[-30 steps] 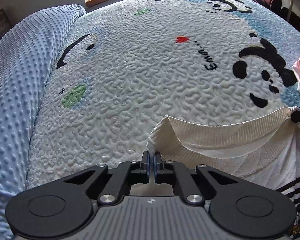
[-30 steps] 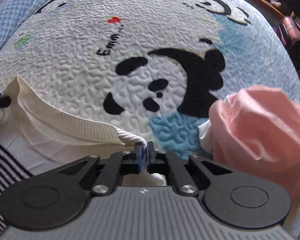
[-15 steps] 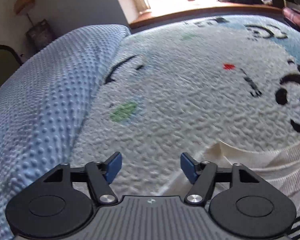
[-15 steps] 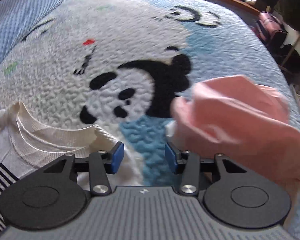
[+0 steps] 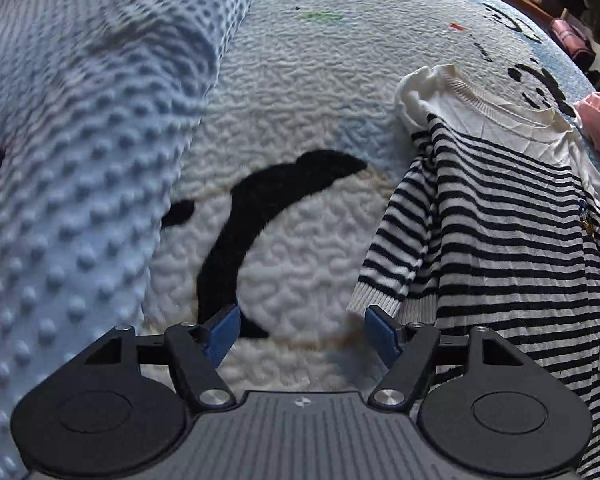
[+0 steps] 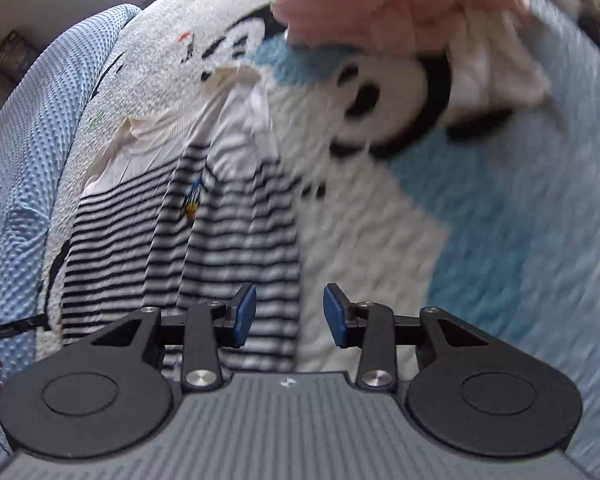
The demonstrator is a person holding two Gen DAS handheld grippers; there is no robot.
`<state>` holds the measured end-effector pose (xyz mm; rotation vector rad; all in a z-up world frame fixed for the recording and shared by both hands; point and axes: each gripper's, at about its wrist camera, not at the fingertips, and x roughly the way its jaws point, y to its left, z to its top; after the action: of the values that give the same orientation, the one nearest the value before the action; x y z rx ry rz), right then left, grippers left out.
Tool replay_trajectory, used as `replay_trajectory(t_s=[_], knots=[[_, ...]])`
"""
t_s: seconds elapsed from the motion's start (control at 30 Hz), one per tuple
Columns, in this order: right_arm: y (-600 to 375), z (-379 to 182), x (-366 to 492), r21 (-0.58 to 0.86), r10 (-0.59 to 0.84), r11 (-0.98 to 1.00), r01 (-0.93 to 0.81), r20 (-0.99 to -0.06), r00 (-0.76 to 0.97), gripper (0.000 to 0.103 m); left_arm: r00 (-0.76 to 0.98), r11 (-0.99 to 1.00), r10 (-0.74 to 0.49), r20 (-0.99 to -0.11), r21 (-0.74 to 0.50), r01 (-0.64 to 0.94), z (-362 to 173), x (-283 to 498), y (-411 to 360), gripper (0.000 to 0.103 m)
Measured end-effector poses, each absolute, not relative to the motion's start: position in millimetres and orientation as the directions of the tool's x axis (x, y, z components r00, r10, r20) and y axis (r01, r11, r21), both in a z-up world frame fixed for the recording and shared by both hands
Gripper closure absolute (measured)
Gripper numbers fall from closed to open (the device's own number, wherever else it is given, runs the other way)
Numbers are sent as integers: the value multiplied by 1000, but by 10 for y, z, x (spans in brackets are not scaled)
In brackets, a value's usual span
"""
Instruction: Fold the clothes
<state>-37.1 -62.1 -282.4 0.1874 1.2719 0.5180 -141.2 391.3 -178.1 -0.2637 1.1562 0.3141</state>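
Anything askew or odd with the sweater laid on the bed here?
The striped sweater lies mostly flat, but its left sleeve is bunched and folded against the body, and the white shoulder is rumpled. A pink garment sits crumpled nearby.

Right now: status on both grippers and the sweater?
Left gripper open, empty. Right gripper open, empty. Striped sweater flat on bedspread, unfolded. Pink garment beside collar.
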Motion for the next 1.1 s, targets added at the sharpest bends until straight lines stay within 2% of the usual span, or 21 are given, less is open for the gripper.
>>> replay_trajectory(t_s=[0.1, 0.17, 0.33, 0.37, 0.43, 0.5, 0.63, 0.67, 0.7, 0.77, 0.87, 0.93, 1.1], knots=[[-479, -2964, -531, 390, 439, 881, -268, -884, 157, 66, 397, 883, 101, -912, -102, -458, -1855, -1504, 3959, 36], [-395, -3039, -580, 395, 435, 883, -255, -891, 127, 72, 405, 872, 92, -910, -123, -474, -1884, -1478, 3966, 36], [-295, -3113, -619, 379, 419, 889, -257, -900, 119, 72, 426, 840, 69, -902, -178, -512, -1954, -1415, 3986, 36], [-330, -3124, -621, 388, 423, 890, -240, -898, 120, 72, 437, 830, 52, -898, -205, -519, -1954, -1415, 3995, 39], [-383, -3132, -615, 401, 430, 892, -207, -895, 119, 75, 462, 833, 16, -887, -244, -497, -1937, -1399, 3972, 45], [-406, -3139, -609, 410, 433, 894, -181, -893, 118, 76, 495, 851, -20, -869, -275, -448, -1899, -1381, 3906, 46], [-425, -3134, -594, 415, 434, 897, -151, -892, 124, 75, 474, 923, -17, -880, -196, -331, -1960, -1266, 3691, 47], [-427, -3118, -584, 412, 431, 899, -152, -893, 129, 80, 469, 938, -16, -883, -175, -300, -1975, -1238, 3637, 61], [-429, -3102, -575, 408, 428, 900, -154, -894, 133, 92, 465, 951, -11, -885, -153, -269, -1989, -1211, 3585, 75], [-432, -3069, -556, 401, 423, 903, -156, -895, 142, 97, 471, 960, 2, -882, -130, -249, -1984, -1185, 3546, 93], [-437, -3020, -528, 391, 414, 906, -159, -897, 155, 99, 495, 967, 44, -868, -87, -239, -1859, -1187, 3550, 93], [-452, -2976, -496, 381, 406, 910, -166, -899, 165, 99, 508, 966, 115, -854, -23, -256, -1703, -1207, 3663, 93], [-786, -2658, -116, 223, 282, 945, -240, -926, 250, 99, 507, 935, 294, -810, 133, -329, -1358, -1223, 4002, 93]])
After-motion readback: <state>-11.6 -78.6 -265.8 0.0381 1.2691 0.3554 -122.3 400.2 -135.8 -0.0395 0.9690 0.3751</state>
